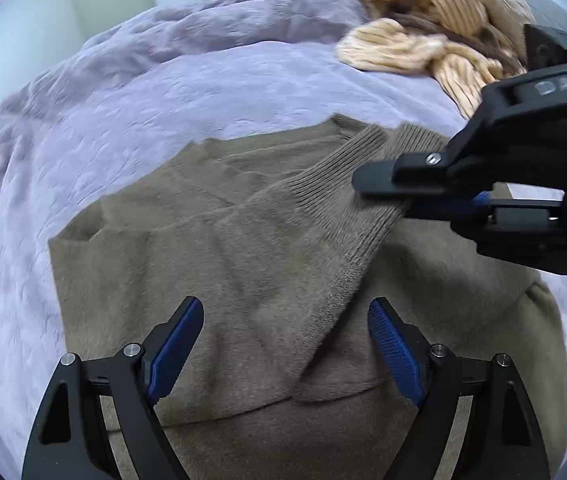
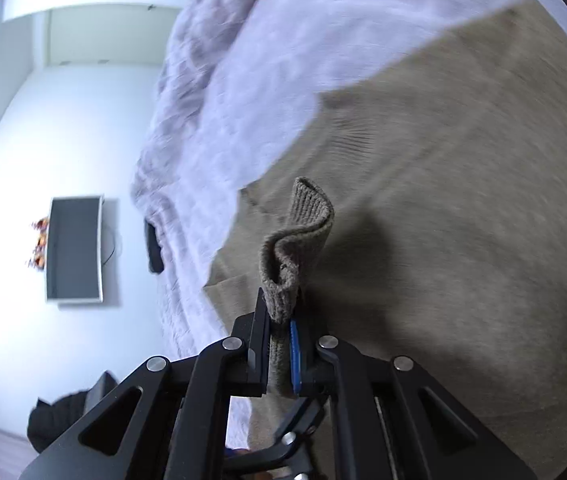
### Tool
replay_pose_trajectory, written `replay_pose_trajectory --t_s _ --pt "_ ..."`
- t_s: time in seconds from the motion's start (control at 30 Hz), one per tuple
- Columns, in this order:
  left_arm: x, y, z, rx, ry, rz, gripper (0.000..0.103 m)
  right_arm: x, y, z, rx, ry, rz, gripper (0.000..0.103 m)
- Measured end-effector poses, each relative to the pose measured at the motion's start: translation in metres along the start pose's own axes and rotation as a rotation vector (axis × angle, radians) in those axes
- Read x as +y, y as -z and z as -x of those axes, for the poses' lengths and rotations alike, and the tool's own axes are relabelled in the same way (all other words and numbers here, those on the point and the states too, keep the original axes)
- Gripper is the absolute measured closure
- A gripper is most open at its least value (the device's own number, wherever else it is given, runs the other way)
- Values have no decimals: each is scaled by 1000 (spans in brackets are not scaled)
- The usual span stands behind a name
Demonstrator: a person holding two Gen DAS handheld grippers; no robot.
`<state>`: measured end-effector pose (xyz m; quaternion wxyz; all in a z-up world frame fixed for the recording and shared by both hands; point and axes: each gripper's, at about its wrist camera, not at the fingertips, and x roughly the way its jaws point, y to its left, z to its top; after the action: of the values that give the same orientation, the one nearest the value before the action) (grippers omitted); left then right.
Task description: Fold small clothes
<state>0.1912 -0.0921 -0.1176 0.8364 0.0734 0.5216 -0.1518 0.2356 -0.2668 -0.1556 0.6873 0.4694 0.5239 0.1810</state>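
Ribbing of the sleeve cuff sits pinched between the closed right gripper, likely so the sleeve can be carried across the brown sweater. Ahead of and beneath it the sweater lies on the lilac bedcover; the left gripper hovers wide open above the sweater, holding nothing.

Black fingers, blue pads, silver screws

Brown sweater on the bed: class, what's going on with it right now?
A person is folding a brown sweater spread on a lilac bedspread. The right gripper is shut on the ribbed cuff of a sleeve laid across the body. The left gripper hangs open over the sweater, holding nothing. A cream garment lies crumpled behind.
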Motion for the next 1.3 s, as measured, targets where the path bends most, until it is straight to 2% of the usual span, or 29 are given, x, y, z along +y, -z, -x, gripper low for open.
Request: replay_pose_trajectory --t_s 0.13,0.23,0.4,0.5,0.57,0.6,0.63,0.67,0.7,0.73,0.8,0.9,1.07,1.2,1.27,1.3 --pt "30 6 17 -39 -26 53 17 43 3 -21 57 -41 101 94" --pt "60 18 32 -49 -36 109 17 70 15 -50 118 -31 185 94" --pt "107 50 45 -14 -65 200 17 92 45 -119 247 80 319 94" --pt "125 66 50 10 -79 244 17 92 68 -157 332 192 378 88" --pt "135 72 52 22 -85 266 17 95 77 -167 353 226 407 82" --pt "140 75 54 26 -86 276 17 97 81 -167 355 229 416 75" --pt "143 77 56 28 -86 286 17 100 86 -165 359 222 422 62" --pt "148 79 58 31 -81 300 17 102 89 -161 361 214 427 54" --pt "151 78 58 34 -74 311 17 105 92 -155 359 208 436 40" --pt "154 77 59 36 -67 324 17 107 95 -148 355 208 444 38" --pt "160 75 61 37 -47 348 17 110 98 -135 346 220 463 38" --pt "158 61 63 22 -17 352 17 101 94 -98 282 246 439 38" --pt "135 30 49 16 19 286 17 31 62 -5 82 290 157 38" --pt "125 11 22 70 -31 308 17 -37 42 55 -44 338 -100 42" --pt "127 9 8 101 -52 342 17 -61 37 72 -79 360 -180 43" --pt "129 10 1 119 -76 353 17 -69 35 77 -87 387 -199 48"
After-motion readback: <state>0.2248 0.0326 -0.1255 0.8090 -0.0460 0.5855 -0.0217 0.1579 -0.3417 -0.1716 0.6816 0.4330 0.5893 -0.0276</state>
